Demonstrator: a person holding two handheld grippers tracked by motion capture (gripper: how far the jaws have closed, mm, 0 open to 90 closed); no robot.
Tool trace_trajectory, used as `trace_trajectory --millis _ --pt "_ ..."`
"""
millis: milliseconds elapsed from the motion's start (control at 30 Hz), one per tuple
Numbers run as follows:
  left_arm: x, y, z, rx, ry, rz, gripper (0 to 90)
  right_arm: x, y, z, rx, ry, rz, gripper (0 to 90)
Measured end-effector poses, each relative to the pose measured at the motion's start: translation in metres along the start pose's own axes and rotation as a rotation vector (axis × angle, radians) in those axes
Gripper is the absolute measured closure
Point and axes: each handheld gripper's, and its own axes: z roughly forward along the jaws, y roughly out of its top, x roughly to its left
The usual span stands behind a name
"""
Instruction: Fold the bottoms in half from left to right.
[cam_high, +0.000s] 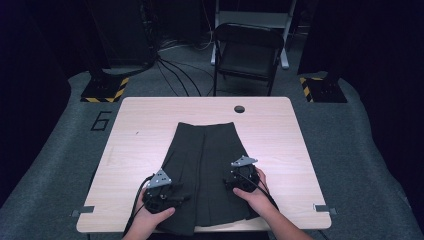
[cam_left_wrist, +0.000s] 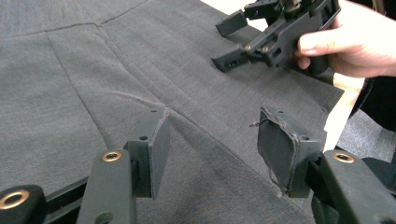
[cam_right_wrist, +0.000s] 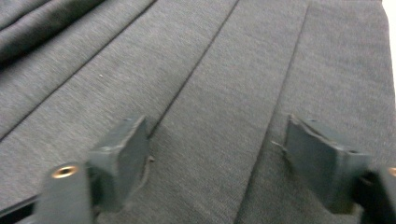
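Observation:
A dark grey pleated skirt (cam_high: 205, 165) lies flat on the light wooden table (cam_high: 145, 130), waistband at the far end, hem at the near edge. My left gripper (cam_high: 177, 192) rests over the skirt's near left part. In the left gripper view its jaws (cam_left_wrist: 212, 135) stand open just above the cloth (cam_left_wrist: 93, 70), gripping nothing. My right gripper (cam_high: 234, 181) sits on the skirt's near right part. Its jaws (cam_right_wrist: 217, 144) are open, spread across a pleat (cam_right_wrist: 210, 93). The left gripper view also catches the right gripper (cam_left_wrist: 224, 42), held in a hand, jaws apart, lower tip on the fabric.
A round cable hole (cam_high: 239, 109) sits near the table's far edge. A black folding chair (cam_high: 247, 50) stands behind the table, with cables on the floor. Two stands with yellow-black striped bases (cam_high: 105, 89) (cam_high: 322, 87) flank the far corners.

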Motion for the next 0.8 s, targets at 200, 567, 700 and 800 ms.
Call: trace_trajectory --millis 200,567,700,800 --pt "-0.001 -0.012 0.007 0.015 0.007 -0.005 43.7 0.003 0.015 -0.003 -0.018 0.029 0.006 31.7" --pt "-0.005 -0.025 0.011 0.044 0.002 0.004 41.9 0.011 0.051 -0.007 -0.061 0.085 0.014 29.7" --pt "-0.008 -0.028 0.014 0.050 0.005 0.014 41.9 0.021 0.067 -0.003 -0.096 0.092 -0.025 26.0" --pt "-0.010 -0.031 0.016 0.070 0.007 0.022 41.9 0.028 0.074 0.001 -0.091 0.111 -0.020 20.3"
